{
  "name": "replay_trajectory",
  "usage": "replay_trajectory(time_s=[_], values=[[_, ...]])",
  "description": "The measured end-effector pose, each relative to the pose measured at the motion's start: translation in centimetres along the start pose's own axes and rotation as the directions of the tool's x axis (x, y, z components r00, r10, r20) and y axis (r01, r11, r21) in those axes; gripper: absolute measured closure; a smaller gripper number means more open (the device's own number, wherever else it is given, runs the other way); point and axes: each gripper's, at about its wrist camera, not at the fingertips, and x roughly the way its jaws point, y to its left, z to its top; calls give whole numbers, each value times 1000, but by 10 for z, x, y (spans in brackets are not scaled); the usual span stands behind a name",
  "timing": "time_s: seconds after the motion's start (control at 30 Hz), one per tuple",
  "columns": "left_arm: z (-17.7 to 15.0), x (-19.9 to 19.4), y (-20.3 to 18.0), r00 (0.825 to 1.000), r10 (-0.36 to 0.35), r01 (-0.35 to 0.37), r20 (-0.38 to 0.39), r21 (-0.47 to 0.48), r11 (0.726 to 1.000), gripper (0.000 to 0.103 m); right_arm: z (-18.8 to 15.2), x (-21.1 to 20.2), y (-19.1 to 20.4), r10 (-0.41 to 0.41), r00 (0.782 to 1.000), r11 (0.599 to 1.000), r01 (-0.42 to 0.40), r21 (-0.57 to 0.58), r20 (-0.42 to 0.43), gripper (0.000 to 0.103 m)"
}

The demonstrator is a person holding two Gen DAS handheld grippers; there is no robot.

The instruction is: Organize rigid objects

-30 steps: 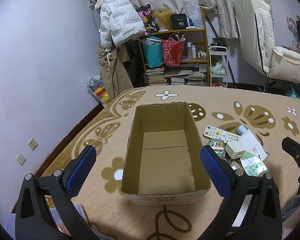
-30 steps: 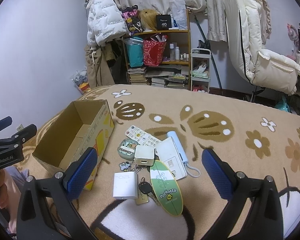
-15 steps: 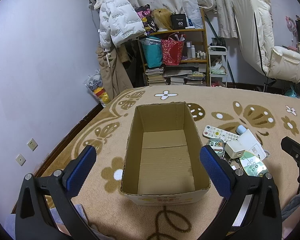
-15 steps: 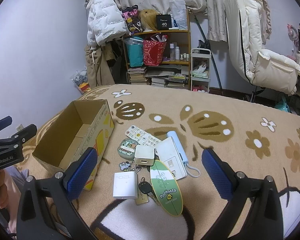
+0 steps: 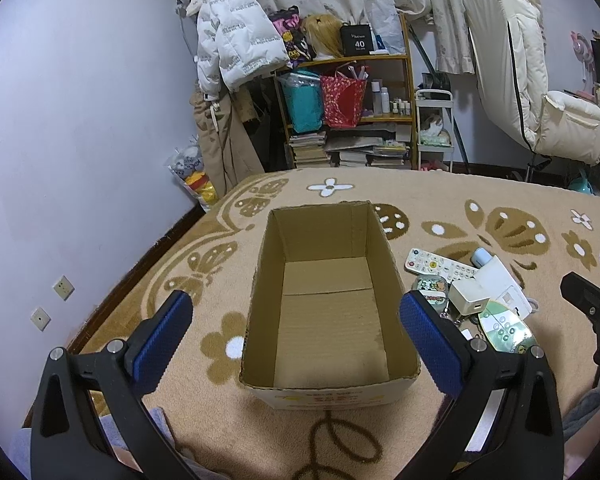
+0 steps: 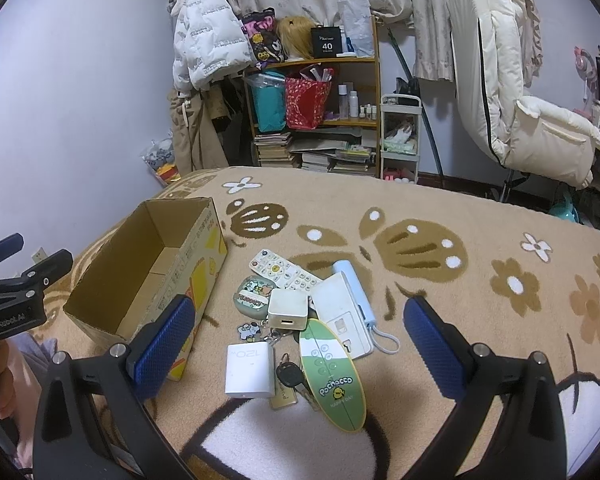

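Both hand-held grippers, left [image 5: 294,320] and right [image 6: 296,330], hover spread and empty; the box [image 5: 328,394] stands bare on the rug [image 6: 440,208], the clutter just beside it. We judge the white charger [image 6: 249,367] the easiest first pick: we straddle its flat sides and close squarely, clear of the keys [image 6: 289,374].

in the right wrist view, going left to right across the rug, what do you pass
cardboard box → round cartoon case → small white cube charger → white flat device → pale blue power bank
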Motion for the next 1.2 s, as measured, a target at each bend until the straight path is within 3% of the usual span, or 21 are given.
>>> replay_trajectory(time_s=[0.4, 0.67, 1.2], values=[[19, 29, 1, 997, 11, -8, -81, 34, 999, 1, 13, 27, 10, 13, 999, 999, -15, -36, -40, 0], [32, 63, 10, 984, 18, -12, -178, 32, 999, 1, 15, 59, 34, 30, 995, 996, -37, -79, -100, 0], [16, 128, 34, 916, 38, -47, -400, -13, 999, 1, -9, 120, 50, 41, 963, 991, -72, -108, -265, 0]])
